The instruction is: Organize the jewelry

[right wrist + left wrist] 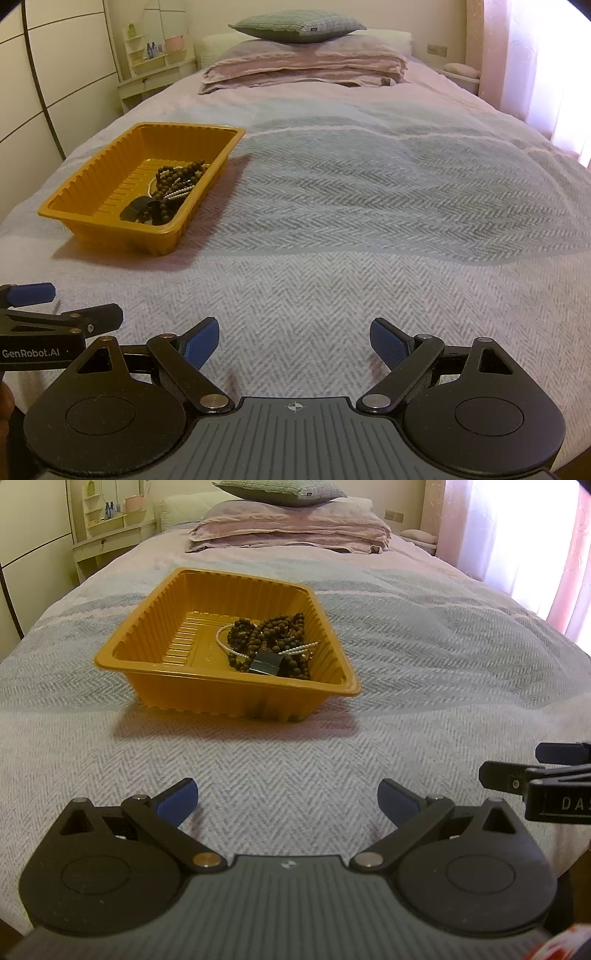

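Note:
An orange plastic tray (147, 627) sits on the bed and also shows in the right wrist view (110, 162). It holds dark brown bead strands (273, 635), a thin white pearl strand (299, 650) and a small dark clip or box (266, 663); the beads also show in the right wrist view (177, 181). My left gripper (287, 799) is open and empty, low over the blanket in front of the tray. My right gripper (294, 343) is open and empty, to the right of the left one, with the tray ahead to its left.
A grey herringbone blanket (369, 206) covers the bed. Folded pink bedding with a grey pillow (284, 528) lies at the far end. A shelf unit (107, 520) stands at the back left, and a curtain (535, 554) hangs on the right.

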Motion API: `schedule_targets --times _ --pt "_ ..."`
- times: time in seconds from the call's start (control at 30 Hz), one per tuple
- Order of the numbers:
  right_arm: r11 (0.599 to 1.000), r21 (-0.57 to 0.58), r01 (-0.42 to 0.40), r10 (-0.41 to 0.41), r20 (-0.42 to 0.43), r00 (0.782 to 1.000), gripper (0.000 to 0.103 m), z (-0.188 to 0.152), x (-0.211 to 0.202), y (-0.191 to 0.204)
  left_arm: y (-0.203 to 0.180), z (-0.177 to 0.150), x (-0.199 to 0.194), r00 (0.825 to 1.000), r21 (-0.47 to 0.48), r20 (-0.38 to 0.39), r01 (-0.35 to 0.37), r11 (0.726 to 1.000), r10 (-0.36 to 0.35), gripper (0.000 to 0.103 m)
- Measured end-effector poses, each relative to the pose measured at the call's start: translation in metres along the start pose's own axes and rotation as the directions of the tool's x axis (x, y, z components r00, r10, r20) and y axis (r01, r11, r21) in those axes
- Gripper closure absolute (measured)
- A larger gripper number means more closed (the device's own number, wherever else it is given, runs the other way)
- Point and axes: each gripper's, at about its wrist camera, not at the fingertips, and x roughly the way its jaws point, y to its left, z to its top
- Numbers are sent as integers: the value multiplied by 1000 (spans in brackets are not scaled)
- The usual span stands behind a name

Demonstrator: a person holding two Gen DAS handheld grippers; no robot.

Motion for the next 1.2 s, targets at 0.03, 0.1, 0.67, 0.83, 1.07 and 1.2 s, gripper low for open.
schedule_targets --times 0.03,0.1,0.67,0.83,1.07,1.2 --pt "1000 1 0 0 0 1000 15 0 0 0 0 0 0 1000 2 -1 0 1000 0 0" --pt "1000 0 3 -3 3 1000 15 0 -1 0 -1 -1 0 1000 4 -1 0 1000 0 0" --pt "1000 -7 6 -6 5 1000 15 -2 -1 2 -1 -2 -1 1000 4 2 -4 1000 4 0" --pt "1000 -11 7 -7 7 1000 15 -2 -2 3 -1 -3 -2 1000 4 3 -2 1000 2 0" --pt "1000 -12 7 -6 8 1000 15 -3 -2 3 -1 -3 -3 1000 1 4 -3 1000 3 0" --pt "1000 -10 7 -7 8 1000 15 -3 -2 3 -1 -3 -3 1000 1 4 -3 1000 3 0"
